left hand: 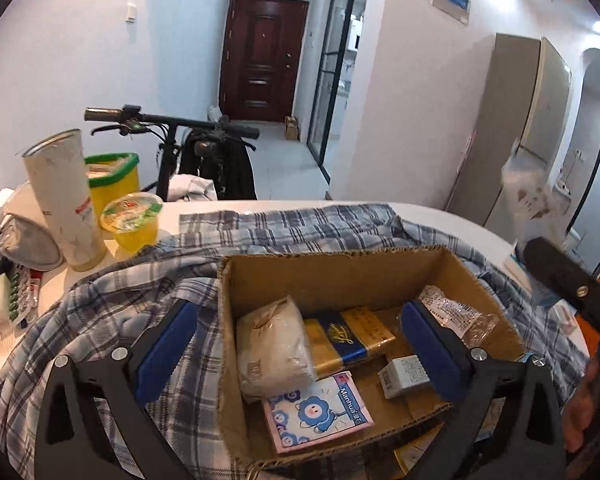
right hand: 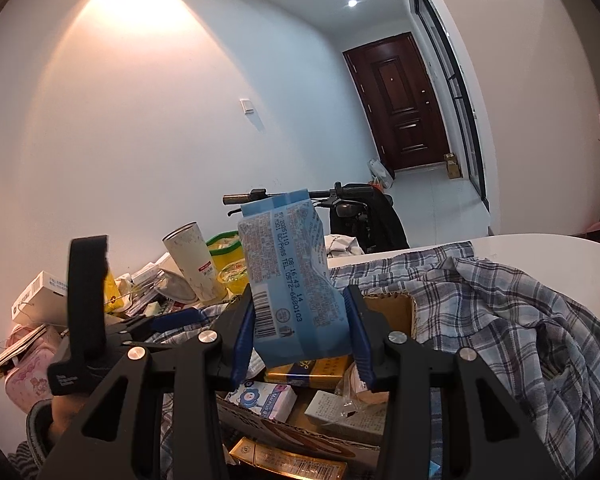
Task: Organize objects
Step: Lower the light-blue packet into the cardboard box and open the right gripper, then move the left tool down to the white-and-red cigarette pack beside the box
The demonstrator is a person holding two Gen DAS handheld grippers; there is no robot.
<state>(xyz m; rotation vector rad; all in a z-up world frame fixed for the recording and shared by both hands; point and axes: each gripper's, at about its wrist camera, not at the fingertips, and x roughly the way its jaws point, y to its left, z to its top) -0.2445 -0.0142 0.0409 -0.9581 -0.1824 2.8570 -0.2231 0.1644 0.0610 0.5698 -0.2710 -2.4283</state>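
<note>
An open cardboard box [left hand: 340,268] sits on a plaid cloth. It holds a white pouch [left hand: 274,348], a gold and blue carton [left hand: 348,338], a cartoon tissue pack [left hand: 318,412], a small white box [left hand: 404,374] and a clear packet [left hand: 456,312]. My left gripper [left hand: 300,344] is open wide over the box's left wall and holds nothing. One finger is outside the box above the cloth and the other is inside. My right gripper [right hand: 300,336] is shut on a light blue printed packet [right hand: 292,280], held upright above the box [right hand: 384,308].
The blue plaid cloth [left hand: 300,228] covers a white table [left hand: 460,216]. Far left stand a tall white tumbler [left hand: 66,200], a yellow tub [left hand: 114,176], a jelly cup [left hand: 134,220] and piled clutter [right hand: 40,300]. A bicycle [left hand: 204,148] stands behind the table.
</note>
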